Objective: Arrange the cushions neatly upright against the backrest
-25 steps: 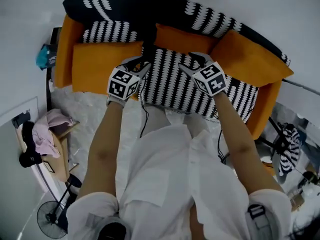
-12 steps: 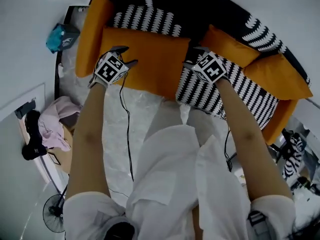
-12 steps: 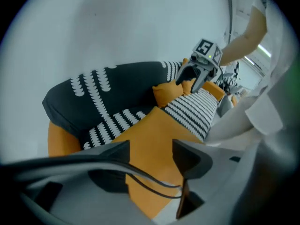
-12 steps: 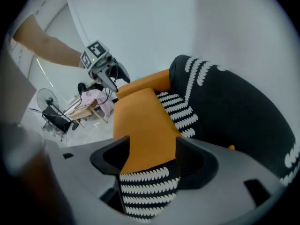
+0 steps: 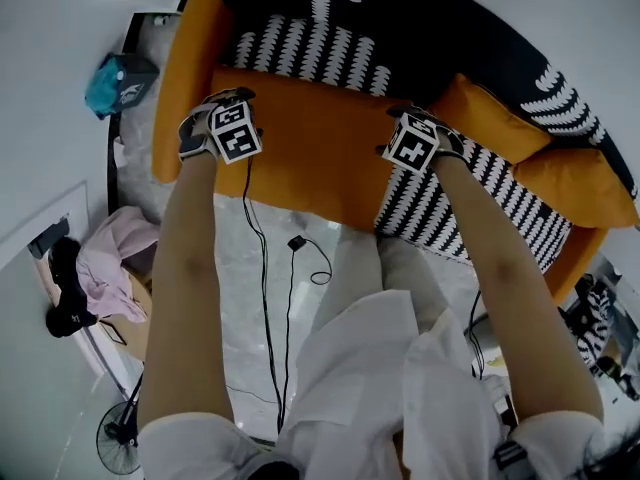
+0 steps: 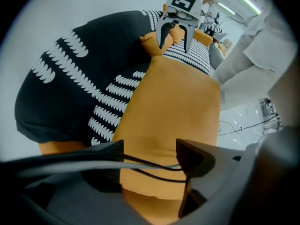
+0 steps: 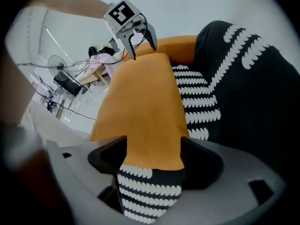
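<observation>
Two tools are at work: the left gripper [image 6: 151, 154] and the right gripper [image 7: 154, 151] have just been opening their jaws, which now stand wide apart and clamp nothing, each straddling one short end of the long orange fabric cushion [image 5: 310, 148]. That cushion lies lengthwise on the black-and-white patterned seat [image 5: 440, 208], in front of the black patterned backrest [image 5: 400, 8] and not yet upright against it. It looks soft, light and stuffed, likely to sag in the middle and slip from a shallow pinch, so a deep bite on both ends at once seems best.
</observation>
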The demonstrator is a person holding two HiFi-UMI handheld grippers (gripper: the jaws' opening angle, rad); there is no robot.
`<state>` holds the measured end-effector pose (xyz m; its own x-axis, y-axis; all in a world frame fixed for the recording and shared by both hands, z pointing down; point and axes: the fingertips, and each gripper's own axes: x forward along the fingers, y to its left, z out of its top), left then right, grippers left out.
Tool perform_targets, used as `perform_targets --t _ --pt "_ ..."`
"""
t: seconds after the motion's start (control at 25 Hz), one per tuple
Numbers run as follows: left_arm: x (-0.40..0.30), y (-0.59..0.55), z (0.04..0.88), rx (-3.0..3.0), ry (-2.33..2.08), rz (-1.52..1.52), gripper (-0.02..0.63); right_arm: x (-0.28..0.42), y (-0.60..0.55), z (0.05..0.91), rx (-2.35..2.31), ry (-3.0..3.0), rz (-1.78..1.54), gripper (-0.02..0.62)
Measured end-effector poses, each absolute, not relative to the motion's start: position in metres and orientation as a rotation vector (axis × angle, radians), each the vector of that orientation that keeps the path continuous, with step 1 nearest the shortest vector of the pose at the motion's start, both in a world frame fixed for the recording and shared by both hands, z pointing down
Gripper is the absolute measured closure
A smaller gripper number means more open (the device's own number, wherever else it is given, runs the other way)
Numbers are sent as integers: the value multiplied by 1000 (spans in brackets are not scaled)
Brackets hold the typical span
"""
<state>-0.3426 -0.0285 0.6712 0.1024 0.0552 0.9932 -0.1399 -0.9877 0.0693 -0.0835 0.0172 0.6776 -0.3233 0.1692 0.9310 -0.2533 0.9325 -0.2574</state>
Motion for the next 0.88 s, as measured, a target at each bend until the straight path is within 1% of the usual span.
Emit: perform_targets --t 0.12,0.16,0.28,0.44,0.52,0.56,0.6,0.72,0.8,0.88 --pt "-348 -45 697 2233 -23 2124 252 -88 6 706 -3 -1825 320 238" --pt "-348 -49 705 2227 2 2141 237 -90 3 713 -24 -1823 303 233" --pt "-344 -46 726 2182 118 2157 217 -95 5 732 -64 -1823 342 233" --pt "-339 -42 743 2140 248 2181 215 -101 9 746 -106 -1826 395 254" --pt "-338 -42 749 2130 261 2173 216 -103 10 749 -129 -1829 408 294" --pt "-337 -39 751 2125 263 2171 237 -103 12 749 -134 -1830 409 338" --pt "-337 -37 751 2120 260 2175 273 -103 15 748 -131 -1831 406 384" --pt "-340 -29 744 2101 227 2218 403 -109 21 738 -95 -1822 390 509" --pt "-343 -24 733 2077 207 2230 475 -111 26 728 -74 -1813 394 558" --pt "-347 -21 717 2043 192 2212 527 -113 31 715 -71 -1809 396 575"
